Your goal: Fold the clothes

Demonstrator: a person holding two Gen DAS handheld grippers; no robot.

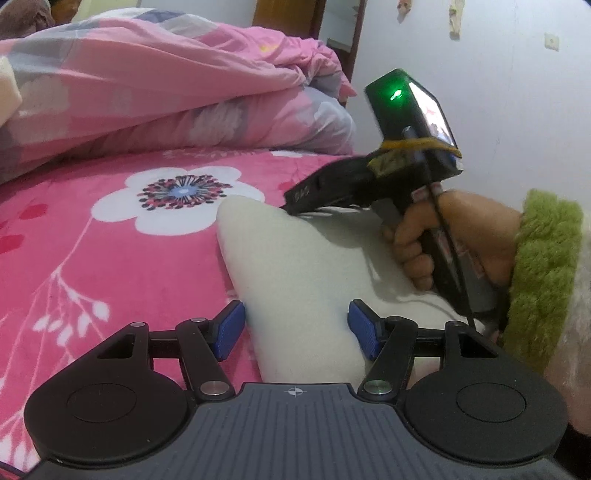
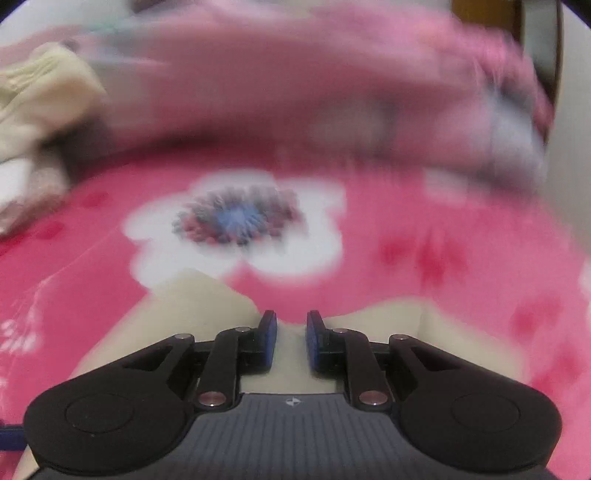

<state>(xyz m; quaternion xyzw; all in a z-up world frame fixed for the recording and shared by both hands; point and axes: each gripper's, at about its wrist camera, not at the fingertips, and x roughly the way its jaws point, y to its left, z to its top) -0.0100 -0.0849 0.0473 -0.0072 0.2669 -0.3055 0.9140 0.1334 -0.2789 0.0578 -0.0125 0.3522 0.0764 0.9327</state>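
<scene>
A cream fleece garment lies on the pink flowered bedspread. My left gripper hangs low over its near part. The jaws stand wide apart, the blue pads do not press on the cloth, and the garment's left edge runs by the left pad. A hand in a green fuzzy cuff holds my right gripper, whose tips meet the garment's far edge. In the blurred right wrist view, my right gripper has its jaws nearly together with cream cloth in the narrow gap.
A rumpled pink and grey duvet is heaped along the far side of the bed. More cream cloth lies at the far left in the right wrist view. A white wall and a wooden door frame stand behind.
</scene>
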